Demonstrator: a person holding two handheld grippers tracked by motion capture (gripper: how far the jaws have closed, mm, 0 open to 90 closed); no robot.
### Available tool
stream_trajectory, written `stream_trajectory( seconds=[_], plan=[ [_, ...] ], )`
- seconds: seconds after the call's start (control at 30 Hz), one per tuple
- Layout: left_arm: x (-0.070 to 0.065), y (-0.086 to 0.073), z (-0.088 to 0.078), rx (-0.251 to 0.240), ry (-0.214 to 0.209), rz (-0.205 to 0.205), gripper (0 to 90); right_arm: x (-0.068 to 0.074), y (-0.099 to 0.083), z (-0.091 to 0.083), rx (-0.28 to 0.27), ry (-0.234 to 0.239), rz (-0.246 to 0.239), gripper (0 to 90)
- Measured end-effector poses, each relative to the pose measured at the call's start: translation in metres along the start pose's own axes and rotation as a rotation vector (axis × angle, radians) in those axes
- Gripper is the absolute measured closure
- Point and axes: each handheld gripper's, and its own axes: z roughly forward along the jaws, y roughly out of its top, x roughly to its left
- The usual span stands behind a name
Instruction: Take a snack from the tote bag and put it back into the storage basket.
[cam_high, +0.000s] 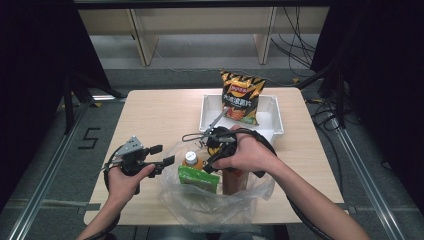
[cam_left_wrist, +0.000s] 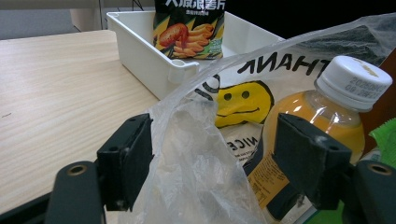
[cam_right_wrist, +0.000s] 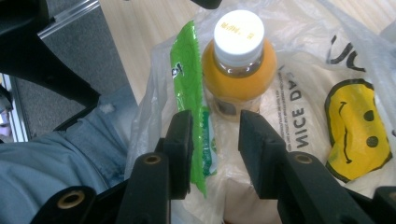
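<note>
A clear plastic bag (cam_high: 215, 205) with a yellow smiley (cam_left_wrist: 243, 100) lies open at the table's front middle. Inside it stand an orange juice bottle (cam_high: 191, 159) with a white cap, a green packet (cam_high: 197, 177) and a brown carton (cam_high: 234, 181). My left gripper (cam_high: 162, 155) sits at the bag's left rim. In the left gripper view its jaws (cam_left_wrist: 217, 158) stand apart with loose bag film (cam_left_wrist: 196, 177) between them, not pinched. My right gripper (cam_high: 211, 166) points down over the bag. Its jaws (cam_right_wrist: 215, 140) are open, straddling the green packet's (cam_right_wrist: 187, 65) edge just below the bottle (cam_right_wrist: 238, 70).
A white bin (cam_high: 270, 125) stands at the table's back right with a black and yellow chips bag (cam_high: 241, 96) leaning upright in it. Bare tabletop (cam_high: 155, 115) stretches to the left of the bin. Cables trail from both grippers.
</note>
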Motion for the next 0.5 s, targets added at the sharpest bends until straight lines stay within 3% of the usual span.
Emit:
stream_trajectory(
  seconds=[0.5],
  plan=[
    [-0.0002, -0.0001, 0.0, 0.002, 0.0, 0.001, 27.8, 0.0042, 0.0049, 0.0108, 0.042, 0.011, -0.023, 65.0]
  ],
)
